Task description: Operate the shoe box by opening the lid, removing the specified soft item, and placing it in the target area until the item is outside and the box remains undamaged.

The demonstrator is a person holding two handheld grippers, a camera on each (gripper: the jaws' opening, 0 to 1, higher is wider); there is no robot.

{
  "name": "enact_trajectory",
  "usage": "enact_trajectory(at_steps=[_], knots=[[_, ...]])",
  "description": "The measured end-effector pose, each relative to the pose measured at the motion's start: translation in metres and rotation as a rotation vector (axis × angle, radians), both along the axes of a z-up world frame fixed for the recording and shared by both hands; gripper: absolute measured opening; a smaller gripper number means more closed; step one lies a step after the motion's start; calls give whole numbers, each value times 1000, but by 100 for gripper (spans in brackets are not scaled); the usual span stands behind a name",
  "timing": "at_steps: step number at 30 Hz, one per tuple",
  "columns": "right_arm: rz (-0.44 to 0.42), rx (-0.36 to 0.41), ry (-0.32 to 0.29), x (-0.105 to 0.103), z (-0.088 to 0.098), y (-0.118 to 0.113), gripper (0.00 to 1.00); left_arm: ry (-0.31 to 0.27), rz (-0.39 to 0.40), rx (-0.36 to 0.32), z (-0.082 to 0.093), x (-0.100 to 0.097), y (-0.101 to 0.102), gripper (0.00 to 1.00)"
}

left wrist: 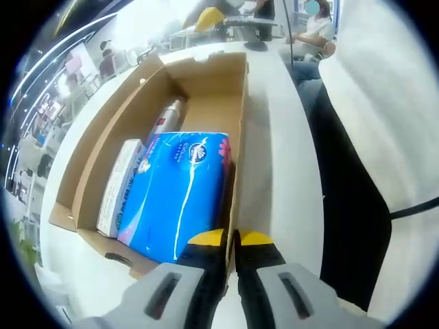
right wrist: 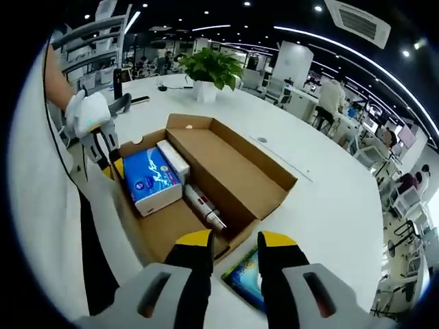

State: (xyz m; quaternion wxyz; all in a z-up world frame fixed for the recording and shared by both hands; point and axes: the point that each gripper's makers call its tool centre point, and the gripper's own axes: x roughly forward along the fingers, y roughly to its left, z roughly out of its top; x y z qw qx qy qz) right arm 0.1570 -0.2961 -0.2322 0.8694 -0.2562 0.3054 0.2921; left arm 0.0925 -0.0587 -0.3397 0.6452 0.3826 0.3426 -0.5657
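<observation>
An open cardboard shoe box (left wrist: 206, 75) lies on the white table. Inside it are a soft blue tissue pack (left wrist: 182, 192), a white carton (left wrist: 120, 185) and a silver-and-red bottle (left wrist: 168, 115). My left gripper (left wrist: 232, 238) is shut on the box's near wall, right beside the tissue pack. In the right gripper view it (right wrist: 113, 163) sits at the box's (right wrist: 226, 171) left corner, held by a gloved hand. My right gripper (right wrist: 236, 241) hovers open above the box's near corner, well apart from the tissue pack (right wrist: 147, 178), the carton (right wrist: 173, 159) and the bottle (right wrist: 204, 205).
A flat blue-green item (right wrist: 247, 279) lies on the table (right wrist: 329, 205) just below my right jaws. A potted plant (right wrist: 212, 68) stands beyond the box. People sit at the table's far side (right wrist: 329, 99), and another person (left wrist: 315, 27) sits past the box.
</observation>
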Motion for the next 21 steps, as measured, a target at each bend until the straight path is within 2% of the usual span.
enact_trajectory(at_steps=[3,4,5,7,9,12,16,19,21], knots=[[41,-54,-58,8,2,5,25,-1,0,-1,0,0,0,5],[50,-44,-70,11,5,11,28,0,0,-1,0,0,0,5],[59,-52,-55,12,4,14,28,0,0,-1,0,0,0,5],[112,-116,-11,13,-5,21,22,1,-2,0,0,0,0,5],[107,-146,50,10,-18,22,22,2,-2,-1,0,0,0,5],[105,-140,82,9,-28,30,23,1,1,-1,0,0,0,5],[52,-110,63,3,-31,37,25,-3,6,-4,0,1,0,5],[74,-132,49,1,-36,39,29,-10,4,-6,0,1,0,5],[92,-159,67,1,-40,39,29,-9,-4,-7,0,0,0,5]])
